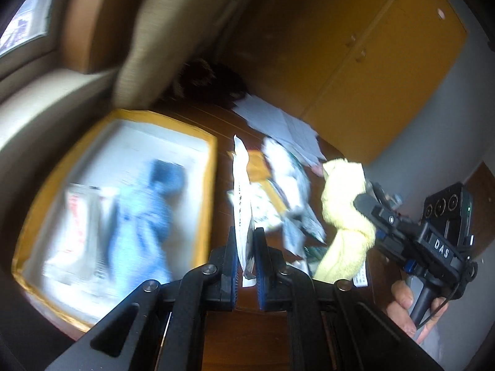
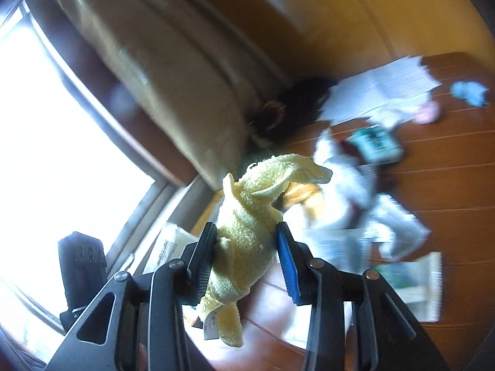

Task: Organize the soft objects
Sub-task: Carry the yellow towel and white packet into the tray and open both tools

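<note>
My left gripper (image 1: 246,241) is shut on a thin white packet (image 1: 243,191) that stands up between its pads, above the wooden table (image 1: 222,142). My right gripper (image 2: 247,241) is shut on a pale yellow towel (image 2: 247,216), which hangs below the pads with its label showing. In the left wrist view the towel (image 1: 343,207) and the right gripper (image 1: 365,207) show at the right. A yellow-rimmed box (image 1: 207,185) at the left holds a blue cloth (image 1: 145,222) and a white packet (image 1: 77,225), all blurred.
A heap of white packets and wrappers (image 1: 284,191) lies mid-table, with loose papers (image 1: 278,123) behind. A beige cushion (image 1: 154,46) and a dark furry thing (image 1: 210,80) lie at the back. A blue cloth (image 2: 470,92) and a pink thing (image 2: 428,114) lie at the far right.
</note>
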### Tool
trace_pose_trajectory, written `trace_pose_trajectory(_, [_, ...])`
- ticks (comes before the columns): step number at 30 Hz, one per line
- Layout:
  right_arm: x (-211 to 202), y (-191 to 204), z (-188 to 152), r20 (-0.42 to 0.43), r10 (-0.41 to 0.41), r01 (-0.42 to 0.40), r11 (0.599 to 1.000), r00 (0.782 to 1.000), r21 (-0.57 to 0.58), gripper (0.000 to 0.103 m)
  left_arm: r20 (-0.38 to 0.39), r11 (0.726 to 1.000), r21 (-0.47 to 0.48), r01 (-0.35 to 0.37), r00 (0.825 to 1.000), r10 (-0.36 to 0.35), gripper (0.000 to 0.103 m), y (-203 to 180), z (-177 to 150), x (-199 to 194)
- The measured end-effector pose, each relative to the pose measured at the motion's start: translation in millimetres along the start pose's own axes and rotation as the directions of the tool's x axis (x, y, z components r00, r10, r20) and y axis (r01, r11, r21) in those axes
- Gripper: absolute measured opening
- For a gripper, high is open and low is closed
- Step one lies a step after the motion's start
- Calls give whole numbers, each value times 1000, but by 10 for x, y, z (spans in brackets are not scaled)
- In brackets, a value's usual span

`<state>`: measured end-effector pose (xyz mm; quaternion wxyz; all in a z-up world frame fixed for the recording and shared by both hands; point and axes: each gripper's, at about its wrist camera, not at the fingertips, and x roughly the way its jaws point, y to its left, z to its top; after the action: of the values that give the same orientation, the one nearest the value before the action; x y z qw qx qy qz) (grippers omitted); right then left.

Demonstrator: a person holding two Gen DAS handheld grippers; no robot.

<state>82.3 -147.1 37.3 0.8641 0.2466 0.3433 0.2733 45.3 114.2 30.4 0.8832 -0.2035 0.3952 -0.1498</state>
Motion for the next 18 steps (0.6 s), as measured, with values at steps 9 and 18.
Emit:
trace_pose_trajectory(9, [924,555,164,-156,-11,-6,994,988,-107,38,35,988,-105,-110,993,114,7,758,421,-3])
trace_pose_trajectory(18, [1716,724,283,-235,-104,63,982,966,-179,38,-33,981,-139,-133,991,129,7,1200,614,286])
